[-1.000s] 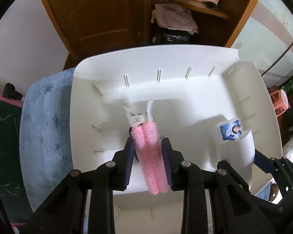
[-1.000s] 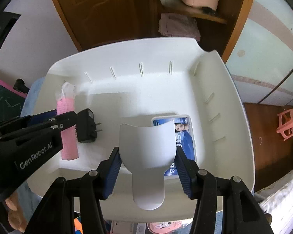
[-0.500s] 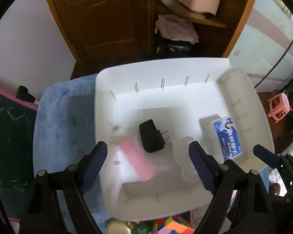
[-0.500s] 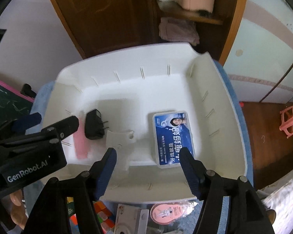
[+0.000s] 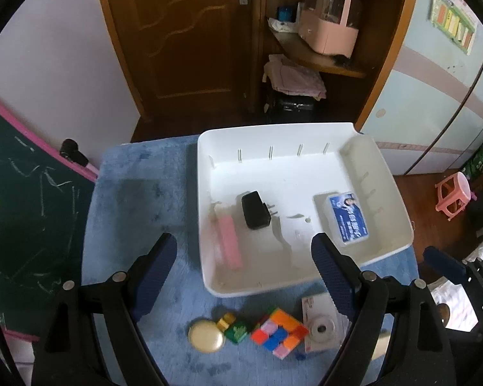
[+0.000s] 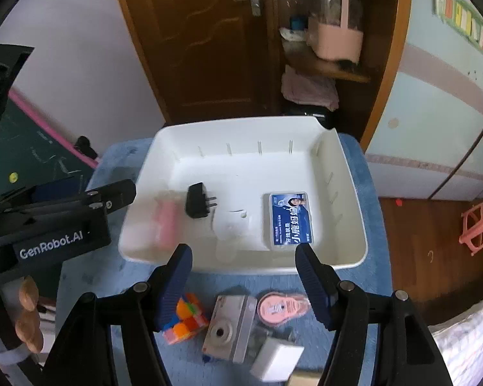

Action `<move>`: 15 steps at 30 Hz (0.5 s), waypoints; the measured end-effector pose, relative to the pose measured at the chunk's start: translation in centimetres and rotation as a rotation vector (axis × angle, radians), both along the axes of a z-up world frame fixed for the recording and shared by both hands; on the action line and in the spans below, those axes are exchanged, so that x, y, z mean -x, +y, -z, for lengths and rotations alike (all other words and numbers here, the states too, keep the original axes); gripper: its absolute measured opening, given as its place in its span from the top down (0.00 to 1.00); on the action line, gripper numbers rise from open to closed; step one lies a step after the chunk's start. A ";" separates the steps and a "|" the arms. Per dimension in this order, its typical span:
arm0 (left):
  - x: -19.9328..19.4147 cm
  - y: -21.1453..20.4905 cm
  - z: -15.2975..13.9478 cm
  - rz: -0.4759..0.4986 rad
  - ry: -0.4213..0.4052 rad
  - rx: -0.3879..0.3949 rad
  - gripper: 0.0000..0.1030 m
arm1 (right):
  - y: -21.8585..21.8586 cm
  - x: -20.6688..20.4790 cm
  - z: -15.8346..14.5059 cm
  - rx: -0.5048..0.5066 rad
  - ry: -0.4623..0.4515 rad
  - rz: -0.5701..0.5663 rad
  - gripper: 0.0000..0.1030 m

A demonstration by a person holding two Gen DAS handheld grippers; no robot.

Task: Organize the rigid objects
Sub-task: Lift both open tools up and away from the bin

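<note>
Tray (image 5: 389,173) lies beyond empty left gripper (image 5: 244,267)

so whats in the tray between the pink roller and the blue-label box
Two things: the black plug adapter right beside the pink roller, then a white scoop lying nearer the blue-label box. Clearest in the right wrist view.

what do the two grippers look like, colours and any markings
Both grippers are black plastic with silver pivot screws and dark blue ribbed pads on the jaws. The left gripper, seen from the right wrist view, has white "GenRobot.AI" lettering on its side. The right gripper looks alike. No cables show.
</note>
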State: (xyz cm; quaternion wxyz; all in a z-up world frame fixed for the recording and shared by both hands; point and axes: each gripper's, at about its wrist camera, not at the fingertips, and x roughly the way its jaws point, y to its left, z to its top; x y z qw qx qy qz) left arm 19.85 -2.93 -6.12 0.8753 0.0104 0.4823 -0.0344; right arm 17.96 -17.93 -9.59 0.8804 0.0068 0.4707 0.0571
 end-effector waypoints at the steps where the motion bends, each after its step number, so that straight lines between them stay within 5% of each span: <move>1: 0.5 0.0 -0.3 -0.002 -0.008 0.001 0.15 | 0.0 0.8 -0.6 0.004 -0.012 -0.007 0.35; 15: 7.7 0.5 -5.2 -0.031 -0.116 0.017 0.03 | -0.2 9.3 -6.5 0.003 -0.145 -0.074 0.34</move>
